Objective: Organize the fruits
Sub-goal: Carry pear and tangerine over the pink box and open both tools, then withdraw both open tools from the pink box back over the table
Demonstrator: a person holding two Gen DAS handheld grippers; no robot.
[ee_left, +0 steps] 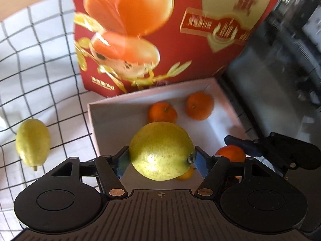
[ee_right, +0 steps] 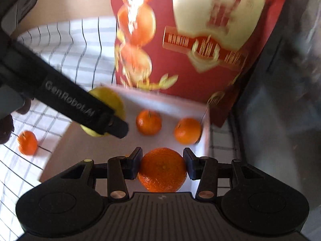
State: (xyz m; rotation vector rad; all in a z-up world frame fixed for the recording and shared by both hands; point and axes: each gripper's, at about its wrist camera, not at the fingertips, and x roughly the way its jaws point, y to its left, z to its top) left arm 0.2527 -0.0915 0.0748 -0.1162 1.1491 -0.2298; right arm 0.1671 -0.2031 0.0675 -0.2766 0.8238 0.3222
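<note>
My left gripper (ee_left: 161,157) is shut on a yellow-green pear (ee_left: 160,150) and holds it over the white box (ee_left: 112,108). My right gripper (ee_right: 163,163) is shut on an orange mandarin (ee_right: 162,170), also above the white box (ee_right: 204,140), near its right side. Two mandarins (ee_left: 162,113) (ee_left: 198,105) lie on the box floor at the far end; the right wrist view shows them too (ee_right: 148,122) (ee_right: 187,130). The left gripper's black body (ee_right: 80,102) crosses the right wrist view and half hides the pear (ee_right: 112,102). The right gripper (ee_left: 280,150) and its mandarin (ee_left: 230,153) show at the right of the left wrist view.
The red printed lid (ee_left: 160,30) stands upright behind the box. A second pear (ee_left: 33,142) lies on the checked cloth (ee_left: 40,60) left of the box. One loose mandarin (ee_right: 27,142) sits on the cloth (ee_right: 70,46) at the left. A dark floor lies to the right.
</note>
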